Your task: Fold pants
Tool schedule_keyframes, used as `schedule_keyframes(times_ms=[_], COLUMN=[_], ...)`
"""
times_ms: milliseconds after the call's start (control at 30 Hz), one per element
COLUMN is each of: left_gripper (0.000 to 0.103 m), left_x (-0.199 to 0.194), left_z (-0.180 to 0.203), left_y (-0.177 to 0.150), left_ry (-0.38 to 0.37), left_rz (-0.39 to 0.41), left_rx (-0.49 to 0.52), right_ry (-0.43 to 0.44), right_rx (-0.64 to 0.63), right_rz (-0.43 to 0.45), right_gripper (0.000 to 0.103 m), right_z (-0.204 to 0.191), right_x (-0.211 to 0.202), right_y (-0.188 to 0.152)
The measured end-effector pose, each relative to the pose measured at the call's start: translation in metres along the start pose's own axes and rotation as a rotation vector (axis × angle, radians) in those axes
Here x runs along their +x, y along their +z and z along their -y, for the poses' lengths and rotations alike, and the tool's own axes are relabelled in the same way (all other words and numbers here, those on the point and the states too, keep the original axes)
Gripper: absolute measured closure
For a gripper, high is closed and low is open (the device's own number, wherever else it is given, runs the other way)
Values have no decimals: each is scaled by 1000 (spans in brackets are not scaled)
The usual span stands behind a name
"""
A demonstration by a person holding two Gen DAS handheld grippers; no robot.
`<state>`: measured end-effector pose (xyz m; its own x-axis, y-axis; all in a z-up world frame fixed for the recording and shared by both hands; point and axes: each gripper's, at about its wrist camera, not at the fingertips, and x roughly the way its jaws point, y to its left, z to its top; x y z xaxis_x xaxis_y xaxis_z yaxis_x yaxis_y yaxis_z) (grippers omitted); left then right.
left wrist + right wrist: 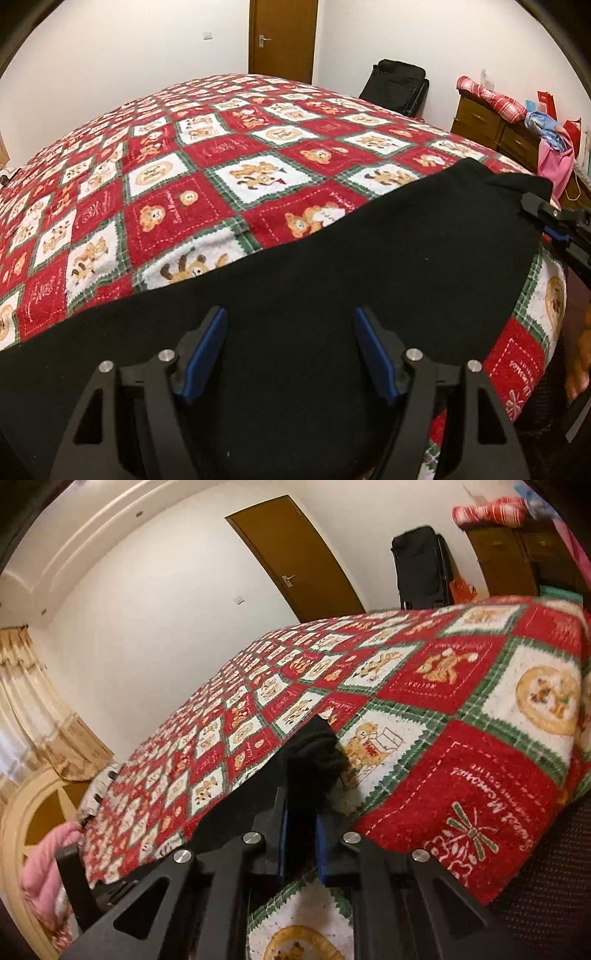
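The black pants [332,266] lie as a wide flat band across the near edge of the bed. My left gripper [290,332] is open just above the pants' near part, with blue pads [207,354] spread wide and nothing between them. My right gripper [302,819] is shut on a bunched corner of the pants [317,757], at the bed's near right corner. In the left wrist view the right gripper [546,216] shows at the far right, clamped on the pants' right end.
The bed is covered by a red, white and green teddy-bear quilt [221,177]. A wooden door [282,35], a black suitcase [399,86] and a wooden dresser [495,125] with clothes piled on it stand beyond. Curtains [33,709] hang at the left.
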<state>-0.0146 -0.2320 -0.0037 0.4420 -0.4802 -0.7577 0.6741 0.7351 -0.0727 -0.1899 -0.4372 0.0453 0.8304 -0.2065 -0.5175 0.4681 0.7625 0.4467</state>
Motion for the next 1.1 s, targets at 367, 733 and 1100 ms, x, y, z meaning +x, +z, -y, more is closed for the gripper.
schedule_keyframes(times_ms=[367,733,1100], left_gripper=[29,29,29], left_x=[0,0,-74], left_z=[-3,-2,-101], left_y=[1,0,-13], left_ry=[-15,-5,58], left_rz=[-6,9,91], left_rx=[-14,2,-156], right_ry=[12,25,385], right_rx=[57,15,-208], right_rz=[-43,-71,-126], right_gripper=[90,96,96], right_z=[1,-24,-162], right_x=[7,15,-10], right_y=[2,21,-5])
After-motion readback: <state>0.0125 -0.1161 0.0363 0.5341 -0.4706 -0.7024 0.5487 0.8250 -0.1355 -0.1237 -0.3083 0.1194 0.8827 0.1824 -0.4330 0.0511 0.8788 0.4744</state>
